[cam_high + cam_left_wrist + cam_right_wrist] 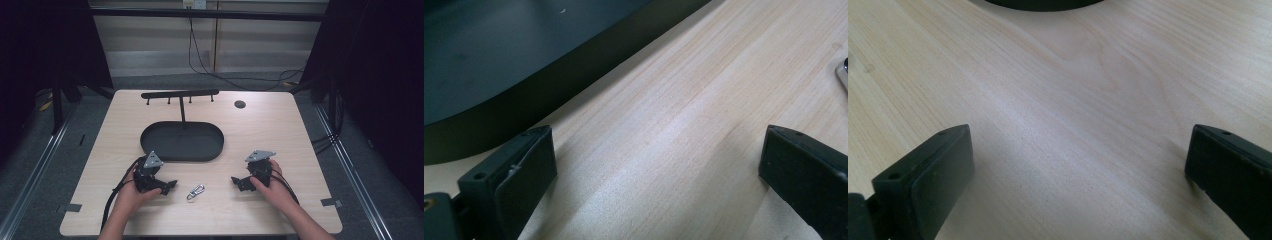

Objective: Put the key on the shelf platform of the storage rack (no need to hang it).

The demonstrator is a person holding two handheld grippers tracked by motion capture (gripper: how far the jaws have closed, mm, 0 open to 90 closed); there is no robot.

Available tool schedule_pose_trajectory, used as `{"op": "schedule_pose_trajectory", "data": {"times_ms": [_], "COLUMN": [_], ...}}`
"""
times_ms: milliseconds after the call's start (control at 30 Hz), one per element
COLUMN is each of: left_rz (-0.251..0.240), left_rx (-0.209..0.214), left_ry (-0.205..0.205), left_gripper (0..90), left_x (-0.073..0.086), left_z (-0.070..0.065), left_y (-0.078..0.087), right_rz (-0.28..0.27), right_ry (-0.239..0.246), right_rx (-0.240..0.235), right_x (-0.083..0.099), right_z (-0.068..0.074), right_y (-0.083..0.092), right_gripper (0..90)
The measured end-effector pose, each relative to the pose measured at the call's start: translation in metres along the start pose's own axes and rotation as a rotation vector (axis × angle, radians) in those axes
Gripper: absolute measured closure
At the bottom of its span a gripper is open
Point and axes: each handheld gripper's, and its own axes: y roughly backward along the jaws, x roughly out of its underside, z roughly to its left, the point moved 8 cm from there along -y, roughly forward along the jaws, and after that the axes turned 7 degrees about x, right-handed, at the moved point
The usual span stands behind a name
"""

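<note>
**What the frames cut off or leave unclear**

In the left gripper view, the carabiner is cut by the right edge; only a sliver of metal shows. The black tray runs off the top and left edges there. In the high view the carabiner is too small to tell whether its gate is closed. The person's forearms leave the bottom edge.
</note>
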Motion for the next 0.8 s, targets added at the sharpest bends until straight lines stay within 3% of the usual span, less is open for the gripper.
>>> {"op": "schedule_pose_trajectory", "data": {"times_ms": [167,300,333,400,500,600,800], "left_rz": [0.011,0.052,0.052,0.122,0.174,0.171,0.211], "left_rx": [-0.005,0.009,0.009,0.021,0.03,0.03,0.051], "left_ry": [0.001,-0.009,-0.009,0.002,0.015,0.018,0.027], "left_gripper": [4.5,18.9,18.6,19.3,24.5,26.6,29.8], "left_x": [0.0,-0.003,-0.003,-0.003,-0.006,-0.011,-0.02], "left_z": [-0.003,-0.006,-0.006,-0.01,-0.015,-0.018,-0.028], "left_y": [0.002,0.006,0.006,0.008,0.013,0.017,0.023], "right_rz": [0.002,0.001,0.0,-0.001,-0.001,-0.001,-0.002], "right_ry": [-0.002,-0.001,0.0,0.0,0.0,0.0,0.004], "right_rx": [0.001,0.0,0.0,0.0,0.0,0.0,0.003], "right_x": [0.0,0.0,0.0,0.0,0.0,0.0,0.0], "right_z": [0.0,0.0,0.0,0.0,0.0,0.0,0.0], "right_y": [0.0,0.0,0.0,0.0,0.0,0.0,0.0], "right_gripper": [0.0,0.0,0.0,0.0,0.0,0.0,0.0]}}
